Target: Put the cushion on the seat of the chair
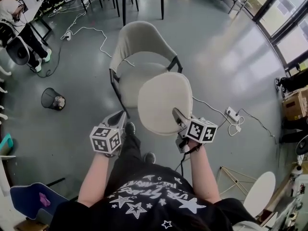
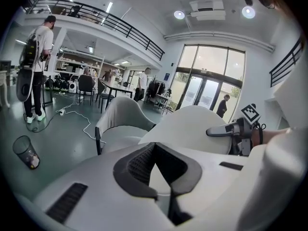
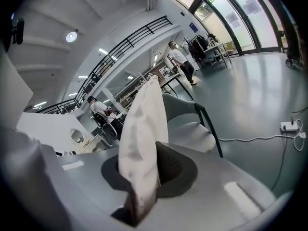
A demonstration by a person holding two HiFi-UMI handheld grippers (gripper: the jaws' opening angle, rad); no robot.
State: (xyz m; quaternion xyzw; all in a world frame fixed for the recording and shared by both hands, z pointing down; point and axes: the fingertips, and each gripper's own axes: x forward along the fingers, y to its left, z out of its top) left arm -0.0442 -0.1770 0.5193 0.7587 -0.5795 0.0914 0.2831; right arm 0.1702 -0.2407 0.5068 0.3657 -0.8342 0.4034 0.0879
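Observation:
A beige chair [image 1: 144, 64] with a black frame stands on the grey floor ahead of me, and its seat [image 1: 139, 78] is bare. My right gripper [image 1: 176, 111] is shut on the near right edge of the round cream cushion [image 1: 163, 102]. The cushion hangs tilted over the seat's front right part. In the right gripper view the cushion [image 3: 142, 129] stands on edge between the pads, with the chair [image 3: 192, 129] behind it. My left gripper [image 1: 122, 113] is shut and holds nothing, just left of the cushion. From the left gripper view I see the cushion [image 2: 192, 126] and the chair [image 2: 120, 124].
A black wire wastebasket [image 1: 53, 99] stands on the floor to the left. A white power strip [image 1: 232, 113] and its cables lie to the right, and more cables trail behind the chair. A cardboard box [image 1: 294, 104] is at the far right, a seated person [image 1: 14, 13] at the far left.

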